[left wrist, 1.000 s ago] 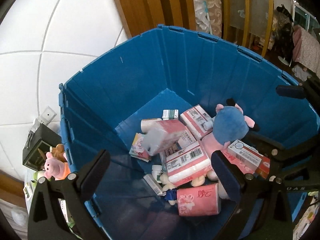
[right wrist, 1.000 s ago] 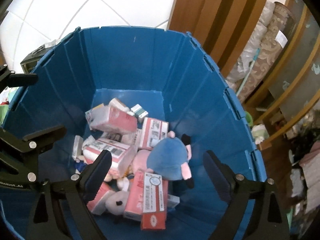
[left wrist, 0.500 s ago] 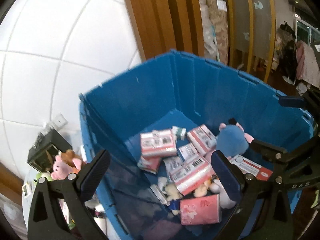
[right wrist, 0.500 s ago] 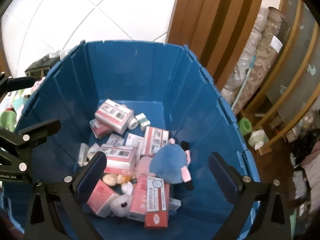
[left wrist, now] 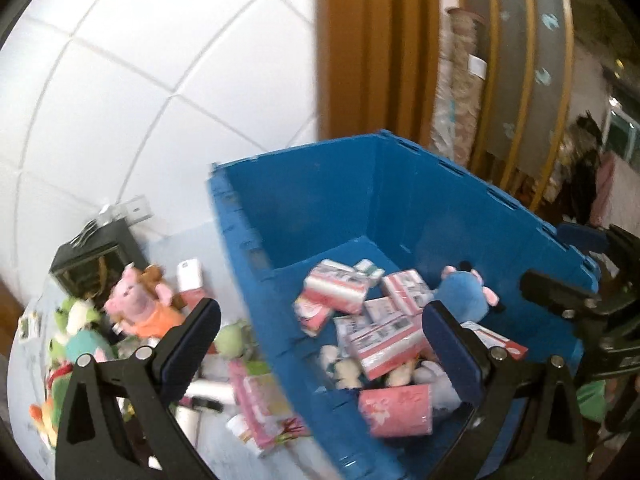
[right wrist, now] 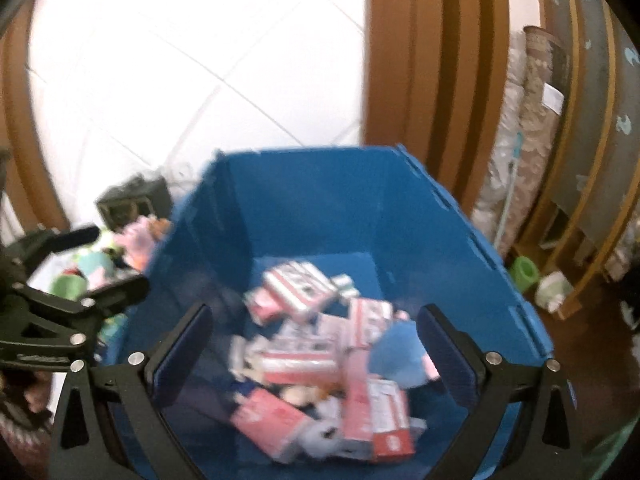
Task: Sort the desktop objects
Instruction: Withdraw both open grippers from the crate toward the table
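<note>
A deep blue bin [left wrist: 424, 196] [right wrist: 320, 204] holds several pink tissue packs [left wrist: 334, 292] [right wrist: 300, 288], red-and-white boxes [left wrist: 382, 344] and a blue plush toy [left wrist: 462, 300] [right wrist: 400, 354]. My left gripper [left wrist: 320, 344] is open and empty, hanging above the bin's left wall. My right gripper [right wrist: 312, 352] is open wide and empty above the bin's middle. Left of the bin, on the table, lie a pink pig plush [left wrist: 136, 304], green plush toys [left wrist: 80, 320] and a pink pack [left wrist: 264, 404]. The right wrist view is blurred.
A black box [left wrist: 96, 260] stands at the table's back left by the white tiled wall. Wooden panels and rolled fabrics rise behind the bin. The other gripper shows at the edge of each view [left wrist: 580, 300] [right wrist: 60, 308]. A white tube [left wrist: 208, 392] lies on the table.
Both grippers have risen and pulled back from the bin; the left one swung left, bringing the table's toys into view. A pink pack that was dropping now lies among the bin's contents.
</note>
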Motion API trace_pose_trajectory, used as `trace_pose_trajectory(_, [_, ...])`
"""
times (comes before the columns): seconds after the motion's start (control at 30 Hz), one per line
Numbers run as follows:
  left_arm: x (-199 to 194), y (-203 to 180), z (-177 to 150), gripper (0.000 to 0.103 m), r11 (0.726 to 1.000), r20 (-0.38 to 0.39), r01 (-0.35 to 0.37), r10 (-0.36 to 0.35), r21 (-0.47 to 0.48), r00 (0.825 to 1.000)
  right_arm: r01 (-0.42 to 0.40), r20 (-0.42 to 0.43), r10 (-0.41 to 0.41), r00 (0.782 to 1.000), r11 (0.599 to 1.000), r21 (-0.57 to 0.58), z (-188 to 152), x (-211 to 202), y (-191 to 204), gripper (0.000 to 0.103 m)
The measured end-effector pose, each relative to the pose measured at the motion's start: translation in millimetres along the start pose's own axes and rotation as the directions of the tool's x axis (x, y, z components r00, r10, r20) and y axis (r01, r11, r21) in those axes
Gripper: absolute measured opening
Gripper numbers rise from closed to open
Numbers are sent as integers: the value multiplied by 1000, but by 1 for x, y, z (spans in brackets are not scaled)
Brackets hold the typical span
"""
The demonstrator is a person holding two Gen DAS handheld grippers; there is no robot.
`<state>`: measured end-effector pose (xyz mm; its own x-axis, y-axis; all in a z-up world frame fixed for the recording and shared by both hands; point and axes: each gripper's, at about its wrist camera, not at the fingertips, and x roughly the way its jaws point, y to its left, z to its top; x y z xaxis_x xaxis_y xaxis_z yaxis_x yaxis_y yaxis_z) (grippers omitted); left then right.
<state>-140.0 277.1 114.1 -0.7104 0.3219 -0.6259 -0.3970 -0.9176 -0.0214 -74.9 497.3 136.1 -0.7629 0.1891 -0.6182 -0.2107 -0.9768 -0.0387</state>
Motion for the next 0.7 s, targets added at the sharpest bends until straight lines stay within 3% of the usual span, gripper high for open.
trace_pose_trajectory(0.17, [-20,60,-25,102,994,25,-72,74,-77,997,-54,50,57,997,997,-61,4,-10,58,103])
trace_pose_trajectory(0.37, [-38,153,-67,102,973,-19,-187,186,-139,982,-137,84,147,986,984,-113,1,-12,137,103])
trace_pose_trajectory(0.5, [-53,219,-103,102,954,-63,-251,244,-163,968,-176,109,192,975,974,-141,-8,-9,192,103])
trace_pose_trajectory(0.7, [-73,318,-174,102,908,-164,-356,325,-222,931,-242,51,250,967,961,-132,-34,34,275,103])
